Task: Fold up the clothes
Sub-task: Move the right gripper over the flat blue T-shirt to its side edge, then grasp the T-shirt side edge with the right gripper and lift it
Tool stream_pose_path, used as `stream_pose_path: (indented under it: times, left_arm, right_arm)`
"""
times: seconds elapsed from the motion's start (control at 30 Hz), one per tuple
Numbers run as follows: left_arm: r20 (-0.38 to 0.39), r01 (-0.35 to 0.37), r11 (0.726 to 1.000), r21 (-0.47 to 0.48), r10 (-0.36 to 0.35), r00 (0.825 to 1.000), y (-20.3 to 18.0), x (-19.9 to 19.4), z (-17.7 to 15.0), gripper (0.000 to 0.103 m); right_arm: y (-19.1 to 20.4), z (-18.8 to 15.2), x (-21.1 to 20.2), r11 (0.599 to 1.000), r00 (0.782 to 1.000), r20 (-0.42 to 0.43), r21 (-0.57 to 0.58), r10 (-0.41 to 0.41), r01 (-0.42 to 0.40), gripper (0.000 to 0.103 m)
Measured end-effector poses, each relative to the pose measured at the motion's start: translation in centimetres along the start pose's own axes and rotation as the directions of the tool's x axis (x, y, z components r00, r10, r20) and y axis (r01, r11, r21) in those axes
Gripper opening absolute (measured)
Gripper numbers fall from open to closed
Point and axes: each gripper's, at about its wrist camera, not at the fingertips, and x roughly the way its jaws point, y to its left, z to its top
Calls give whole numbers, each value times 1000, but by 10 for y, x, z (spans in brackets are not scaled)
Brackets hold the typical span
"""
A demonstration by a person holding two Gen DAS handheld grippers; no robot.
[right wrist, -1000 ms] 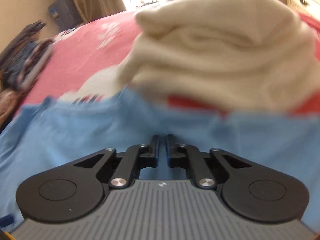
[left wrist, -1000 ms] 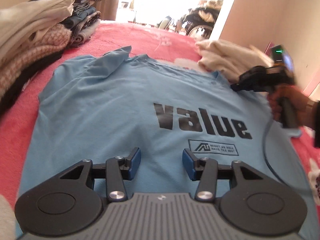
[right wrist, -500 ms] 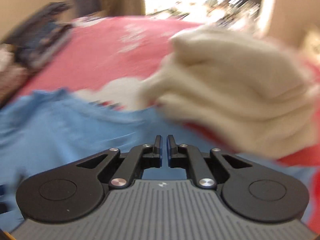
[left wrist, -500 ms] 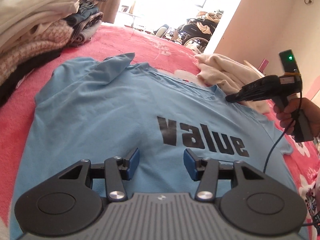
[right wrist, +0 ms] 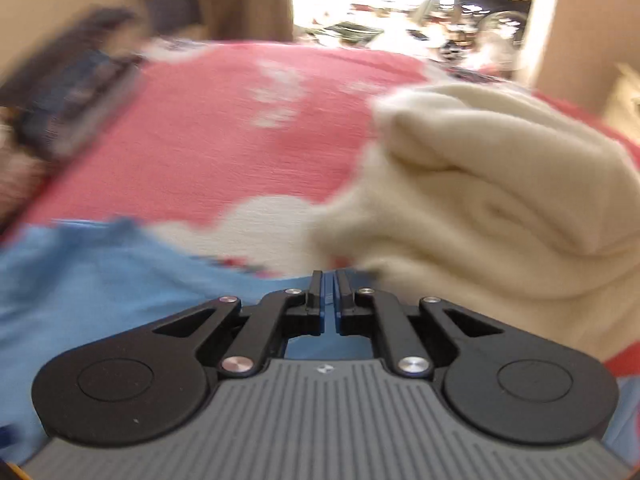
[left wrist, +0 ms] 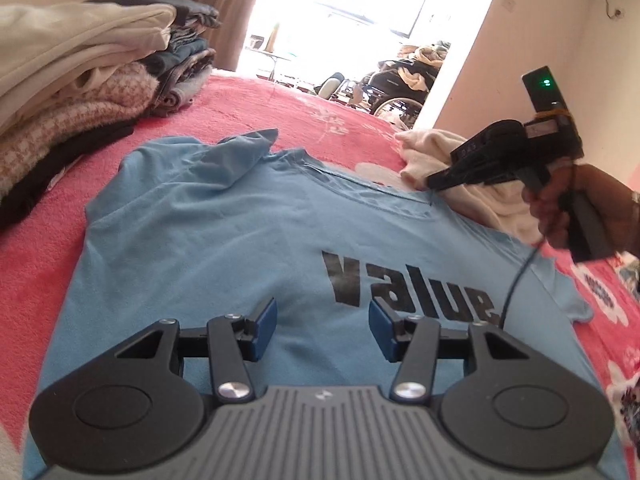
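A wheelchair (left wrist: 394,90) stands in the bright doorway beyond the red floral bedspread (left wrist: 256,100), brown curtain (left wrist: 208,4) alongside.

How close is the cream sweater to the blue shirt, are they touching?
Touching. The left wrist view shows the cream sweater lying against the shoulder of the blue shirt, no pink blanket between them.

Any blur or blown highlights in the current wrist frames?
Left wrist view: sharp on the light blue printed T-shirt; the doorway behind is blown out white, fisheye bends the edges. Right wrist view: motion blur smears the pink bedspread and cream folded garment; only the right gripper itself stays crisp.
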Motion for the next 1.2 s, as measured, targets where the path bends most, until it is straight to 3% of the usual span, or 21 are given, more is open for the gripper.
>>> stream_pose_path:
  times: [0.13,0.2,0.27,0.33,0.4,0.5,0.57,0.63,0.73,0.8,0.87,0.9,0.93,0.97,1.0,1.07,1.2]
  left_arm:
    - [7,-11,999,-42,11,1000,9,-4,3,52]
    - [28,-30,998,-54,31,999,16,-9,7,52]
    - [63,-61,995,-79,66,996,24,-15,12,52]
    - [104,-94,989,-116,106,989,36,-21,18,52]
    - [140,-123,975,-186,151,979,53,-27,24,52]
    - [143,-158,950,-270,202,969,80,-27,32,55]
    - [107,-180,937,-299,220,970,95,-23,31,55]
    - [85,-179,929,-323,217,972,106,-20,31,54]
    - [102,-176,934,-310,217,971,111,-21,33,54]
    - [110,-175,943,-284,214,971,111,-19,33,52]
    - [128,-169,950,-263,208,970,109,-19,33,44]
    - [137,-165,953,-252,204,969,109,-19,34,39]
    - [146,-162,957,-241,201,969,108,-20,34,22]
    - [163,-158,962,-224,197,967,106,-21,35,7]
    - [181,-154,966,-206,192,965,104,-23,36,6]
    - [215,-151,977,-148,181,960,95,-26,36,6]
    - [238,-154,988,15,146,960,71,-27,34,7]
  right_arm:
    - [46,-2,22,979,973,-122,-19,198,-201,5]
    - [57,2,50,982,973,-128,4,190,-191,2]
    - [60,10,71,992,988,-90,28,125,-123,0]
    - [62,25,69,993,996,-51,97,70,-65,2]
    - [74,37,50,996,999,2,78,49,-49,6]
    - [113,51,23,986,986,-16,4,165,-165,7]
    - [149,61,16,962,960,-92,-41,266,-271,20]
    - [188,64,20,944,939,-164,-84,304,-320,50]
    - [243,68,32,921,912,-253,-141,322,-364,56]
    - [252,67,35,924,918,-244,-143,314,-354,59]
    - [256,65,36,929,925,-225,-139,307,-343,56]
    - [258,64,36,932,928,-215,-137,304,-337,40]
    - [260,63,36,934,931,-206,-135,301,-331,30]
    - [261,62,37,936,934,-196,-132,297,-326,12]
    - [263,61,37,938,937,-187,-130,294,-320,4]
    - [267,59,37,943,943,-168,-125,287,-309,4]
    - [229,33,22,961,956,-102,-9,276,-278,4]
